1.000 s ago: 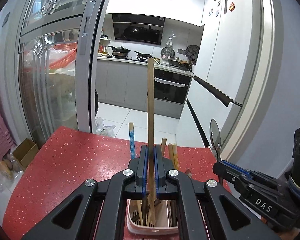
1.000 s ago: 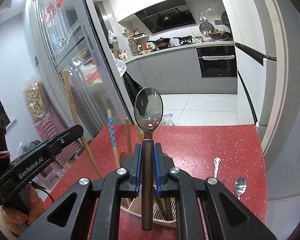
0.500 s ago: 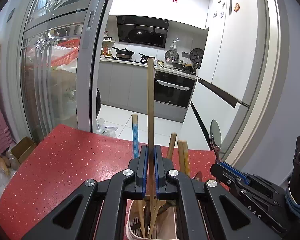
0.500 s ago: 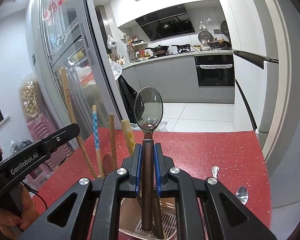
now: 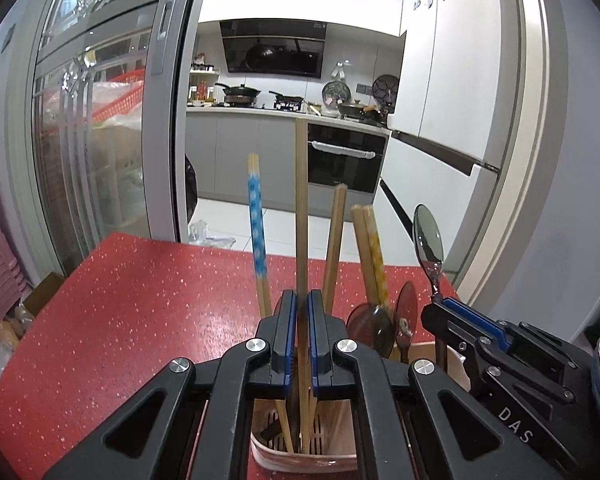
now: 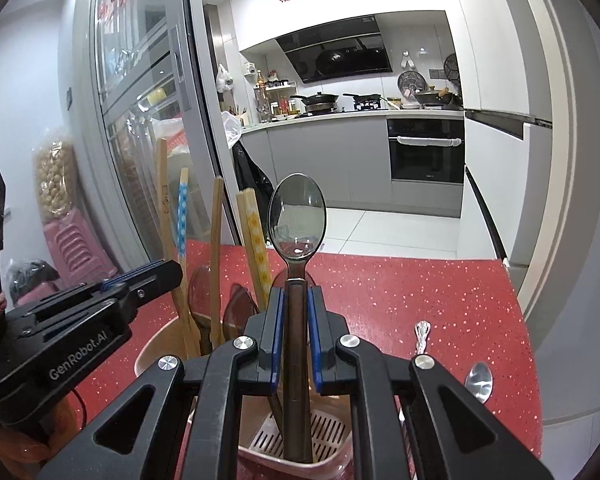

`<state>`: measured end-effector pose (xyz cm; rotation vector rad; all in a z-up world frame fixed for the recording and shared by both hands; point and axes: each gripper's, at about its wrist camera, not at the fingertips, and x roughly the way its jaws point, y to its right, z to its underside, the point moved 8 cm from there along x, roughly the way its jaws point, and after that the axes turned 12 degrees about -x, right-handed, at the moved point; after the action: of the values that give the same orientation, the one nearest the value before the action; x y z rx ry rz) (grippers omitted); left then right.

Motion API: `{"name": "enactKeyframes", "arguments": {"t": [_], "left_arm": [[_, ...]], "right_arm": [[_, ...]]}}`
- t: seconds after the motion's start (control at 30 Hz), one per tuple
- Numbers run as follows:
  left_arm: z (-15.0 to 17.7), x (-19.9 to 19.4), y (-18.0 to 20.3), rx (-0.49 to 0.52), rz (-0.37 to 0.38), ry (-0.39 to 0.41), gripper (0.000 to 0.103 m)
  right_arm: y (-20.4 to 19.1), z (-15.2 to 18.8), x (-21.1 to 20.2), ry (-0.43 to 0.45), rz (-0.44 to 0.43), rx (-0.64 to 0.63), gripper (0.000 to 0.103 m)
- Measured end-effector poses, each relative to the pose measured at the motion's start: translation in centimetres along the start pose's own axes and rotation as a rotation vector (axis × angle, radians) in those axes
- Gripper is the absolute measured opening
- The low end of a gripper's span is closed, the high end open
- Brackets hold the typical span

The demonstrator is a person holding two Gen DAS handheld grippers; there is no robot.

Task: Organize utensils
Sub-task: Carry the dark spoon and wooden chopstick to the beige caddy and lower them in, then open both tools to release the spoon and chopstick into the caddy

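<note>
Wooden chopstick (image 5: pixel 301 208) clamped in the left gripper (image 5: pixel 299 340), spoon (image 6: pixel 297 216) clamped in the right gripper (image 6: pixel 296 336); both lowered into the utensil holder (image 6: pixel 332 462), unreleased; two spoons (image 6: pixel 479 386) wait on the red table (image 6: pixel 420 292).

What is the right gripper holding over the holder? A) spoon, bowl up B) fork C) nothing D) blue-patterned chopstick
A: the right gripper is shut on the dark handle of a spoon, bowl end up, with the handle's lower end down inside the holder.
</note>
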<state>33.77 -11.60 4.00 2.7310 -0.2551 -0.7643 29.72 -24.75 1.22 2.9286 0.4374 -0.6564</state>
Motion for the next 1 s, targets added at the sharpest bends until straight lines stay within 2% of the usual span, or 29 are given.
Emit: {"name": "enactKeyframes", "arguments": {"t": [0.57,1.0], "left_arm": [[2.0,1.0,-0.4,0.010,-0.032,-0.062,0.031],[3.3,1.6,-0.7,0.023,-0.044,-0.105,0.031]], "right_arm": [[-0.4,1.5,0.3,-0.051,0.007,-0.018,0.013],[-0.5,1.3,0.3,-0.081,-0.011,-0.018,0.013]]}}
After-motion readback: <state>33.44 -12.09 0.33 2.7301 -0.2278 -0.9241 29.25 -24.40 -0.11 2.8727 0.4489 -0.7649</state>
